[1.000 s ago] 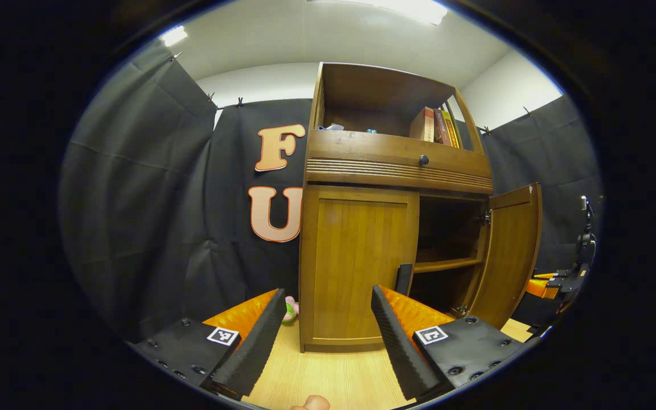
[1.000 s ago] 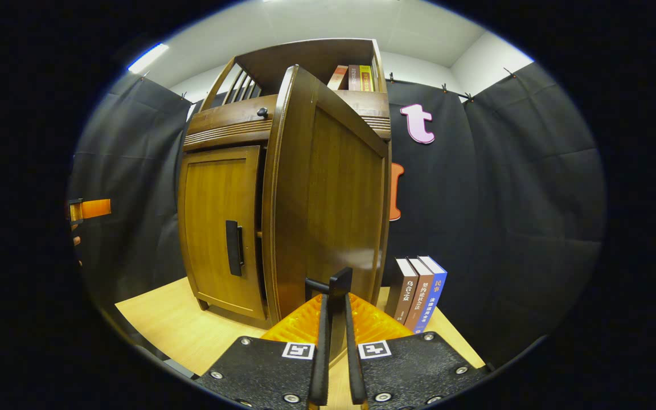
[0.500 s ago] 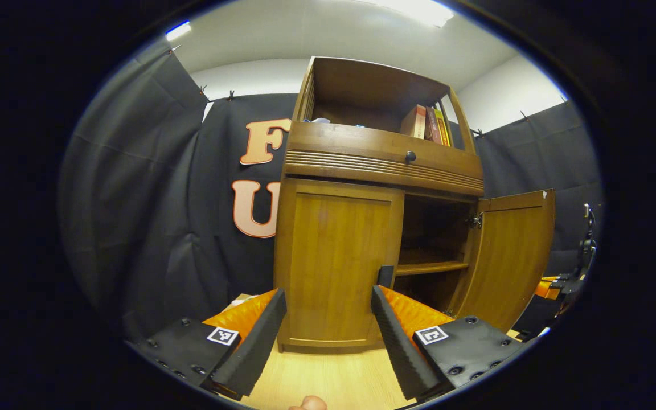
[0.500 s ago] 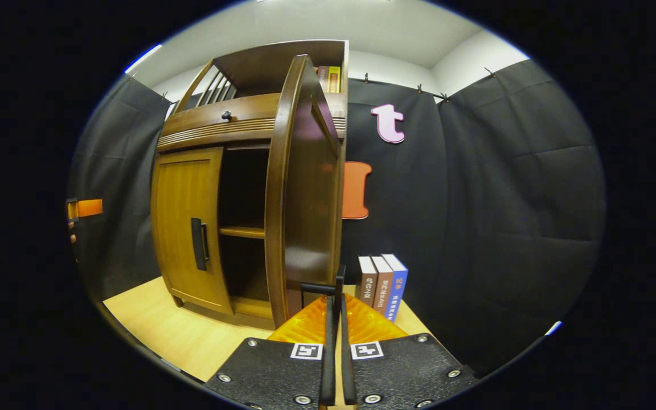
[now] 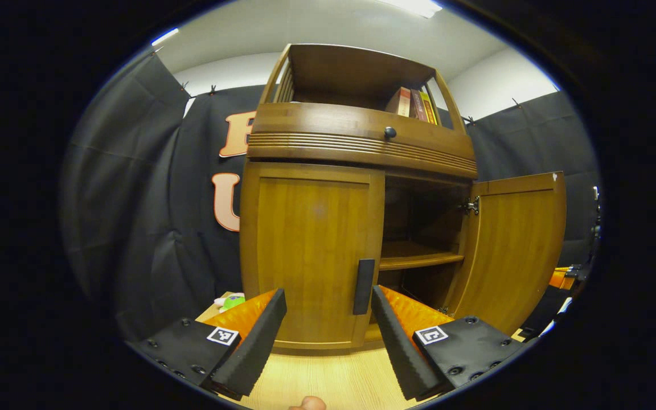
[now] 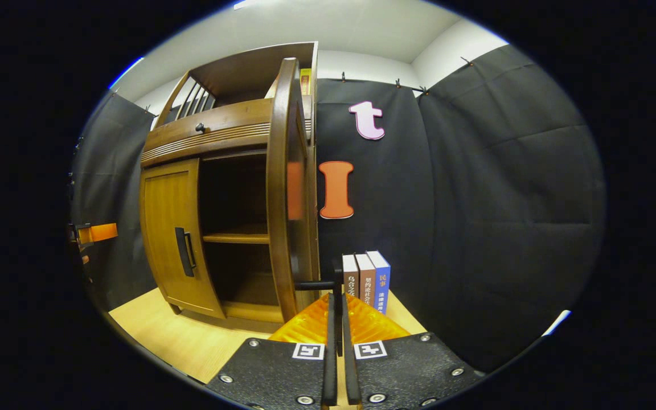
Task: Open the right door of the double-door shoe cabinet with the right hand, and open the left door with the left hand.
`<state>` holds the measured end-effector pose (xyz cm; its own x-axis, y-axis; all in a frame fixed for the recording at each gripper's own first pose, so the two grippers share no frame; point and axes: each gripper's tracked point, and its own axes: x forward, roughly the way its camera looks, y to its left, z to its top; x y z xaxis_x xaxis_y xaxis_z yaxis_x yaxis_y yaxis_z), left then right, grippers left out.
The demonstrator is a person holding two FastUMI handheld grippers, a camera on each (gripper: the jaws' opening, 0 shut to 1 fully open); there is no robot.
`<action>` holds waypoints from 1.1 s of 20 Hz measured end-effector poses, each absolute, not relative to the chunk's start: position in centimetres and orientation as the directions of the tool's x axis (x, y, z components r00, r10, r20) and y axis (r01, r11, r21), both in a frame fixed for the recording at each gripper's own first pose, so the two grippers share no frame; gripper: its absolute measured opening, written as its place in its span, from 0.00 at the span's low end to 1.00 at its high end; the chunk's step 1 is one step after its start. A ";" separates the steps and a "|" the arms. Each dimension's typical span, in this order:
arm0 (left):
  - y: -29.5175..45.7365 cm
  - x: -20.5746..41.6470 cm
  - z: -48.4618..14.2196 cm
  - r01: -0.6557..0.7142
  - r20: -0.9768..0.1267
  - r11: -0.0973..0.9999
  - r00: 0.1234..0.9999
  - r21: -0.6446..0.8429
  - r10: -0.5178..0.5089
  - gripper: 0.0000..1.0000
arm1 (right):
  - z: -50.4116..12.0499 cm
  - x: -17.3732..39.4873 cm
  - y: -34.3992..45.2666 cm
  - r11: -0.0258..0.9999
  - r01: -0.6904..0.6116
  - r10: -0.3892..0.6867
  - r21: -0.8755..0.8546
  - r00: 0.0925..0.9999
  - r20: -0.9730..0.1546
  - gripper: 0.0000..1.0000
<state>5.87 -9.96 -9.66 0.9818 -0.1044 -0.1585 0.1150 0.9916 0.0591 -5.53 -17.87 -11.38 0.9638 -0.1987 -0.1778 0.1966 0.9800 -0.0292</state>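
Right door (image 6: 282, 188) swings wide, its handle (image 6: 319, 283) pinched by the right gripper (image 6: 337, 296); left gripper (image 5: 328, 310), spread, faces the left door's handle (image 5: 364, 286).

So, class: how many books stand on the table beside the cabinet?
3: a white-spined book, a brown-spined book and a blue-spined book, upright side by side, right of the open right door. More could be hidden.

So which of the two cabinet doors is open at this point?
The right door, swung wide with the shelf exposed; the right gripper grips its handle. The left door sits flush.
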 end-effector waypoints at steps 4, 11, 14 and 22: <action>-11.7 8.8 -11.2 0.122 -0.164 0.989 0.981 0.078 -0.108 0.95 | -10.5 -6.8 -19.9 0.971 0.239 -0.239 -0.019 0.959 -0.151 0.05; -15.1 14.0 -15.3 0.163 -0.208 0.984 0.967 0.070 -0.145 0.98 | -11.3 -6.9 -21.5 0.965 0.261 -0.258 -0.006 0.952 -0.165 0.16; -16.0 16.4 -16.7 0.183 -0.231 0.982 0.959 0.051 -0.167 0.96 | -11.5 -6.7 -21.8 0.963 0.269 -0.264 0.011 0.950 -0.166 0.16; -16.8 20.3 -18.0 0.180 -0.223 0.982 0.961 0.063 -0.162 0.97 | -11.2 -7.1 -23.1 0.951 0.309 -0.307 -0.008 0.942 -0.133 0.60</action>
<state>20.29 -16.83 -17.97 0.9613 -0.1621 -0.2226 0.1802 0.9816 0.0632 -7.09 -23.10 -11.18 0.9422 -0.3073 -0.1332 0.3090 0.9510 -0.0083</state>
